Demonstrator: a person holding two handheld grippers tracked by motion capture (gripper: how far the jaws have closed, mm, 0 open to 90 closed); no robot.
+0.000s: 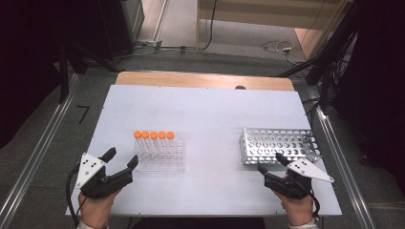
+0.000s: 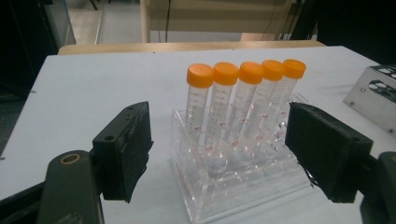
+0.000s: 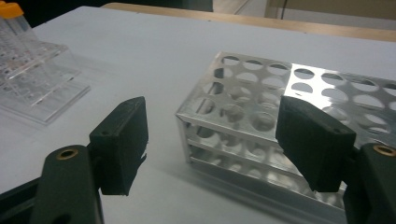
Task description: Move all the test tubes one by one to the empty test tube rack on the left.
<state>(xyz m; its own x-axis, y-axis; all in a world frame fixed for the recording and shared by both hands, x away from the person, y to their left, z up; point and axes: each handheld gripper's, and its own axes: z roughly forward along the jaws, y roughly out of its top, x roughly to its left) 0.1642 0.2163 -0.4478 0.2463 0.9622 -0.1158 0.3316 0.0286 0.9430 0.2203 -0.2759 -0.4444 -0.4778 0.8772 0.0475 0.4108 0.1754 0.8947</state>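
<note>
Approaching stage: left hand-held gripper (image 1: pixel 123 160) gaping wide, empty, just beside clear rack (image 1: pixel 160 160) holding five orange-capped tubes (image 1: pixel 154 143). Right hand-held gripper (image 1: pixel 271 163) also spread wide, empty, nearing metal rack (image 1: pixel 279 145), well apart from clear rack. Next: aligning, closing on nearest tube.

Lighting's pretty even from overhead, so the white counter (image 1: pixel 210 109) looks bright while the room at the far left and right drops to near black. Shadows are soft and short. The metal rack (image 3: pixel 261 116) throws some glare up close, and the near black fingers (image 2: pixel 123 149) go soft and slightly blurry.
</note>
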